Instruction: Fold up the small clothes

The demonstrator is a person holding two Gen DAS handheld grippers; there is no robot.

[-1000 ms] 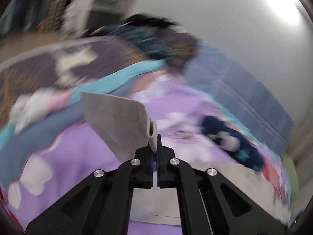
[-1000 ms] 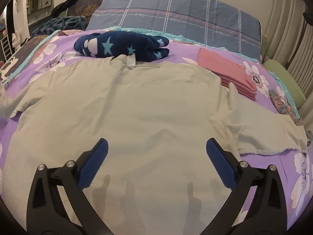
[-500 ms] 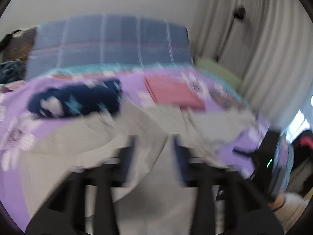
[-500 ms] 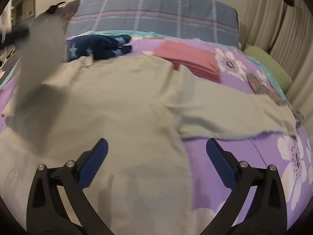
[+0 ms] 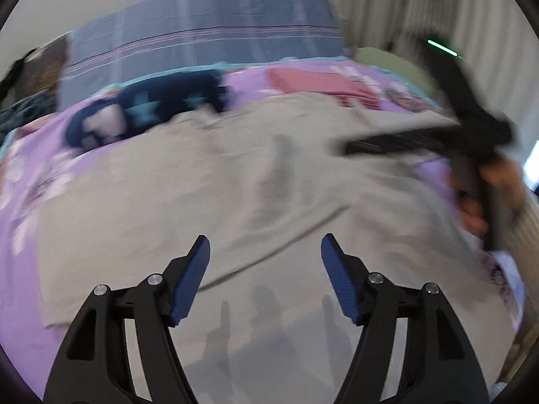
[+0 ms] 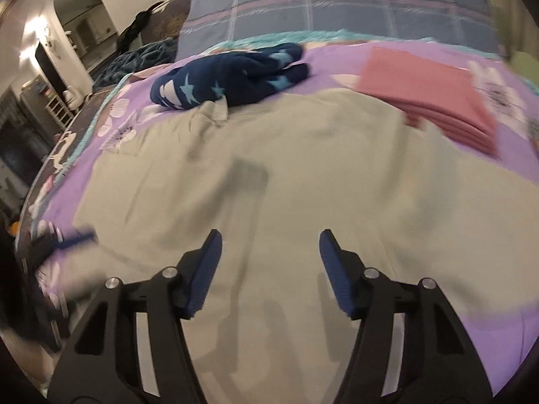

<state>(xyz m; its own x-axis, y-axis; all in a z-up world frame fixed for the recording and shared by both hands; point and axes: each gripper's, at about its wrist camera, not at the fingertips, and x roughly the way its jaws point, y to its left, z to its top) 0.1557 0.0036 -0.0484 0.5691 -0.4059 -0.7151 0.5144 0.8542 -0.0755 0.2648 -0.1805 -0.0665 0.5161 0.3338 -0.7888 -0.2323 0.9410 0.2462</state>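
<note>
Since a second ago, left gripper [image 5: 265, 252] has released the sleeve, now lying folded across the grey shirt [image 5: 235, 185]; its jaws are opening, pinching nothing. Right-wrist view: right gripper [image 6: 269, 249] closing, nothing pinched, over the shirt [image 6: 286, 185] spread on the purple bedspread [image 6: 337, 64].

The purple floral bedspread [image 6: 337, 57] serves as the landmark. A blue plaid pillow [image 6: 337, 3] stands at its far end. A green cushion [image 5: 387, 62] lies at its far right corner. Pale curtains [image 5: 387, 6] hang beyond that right side.
</note>
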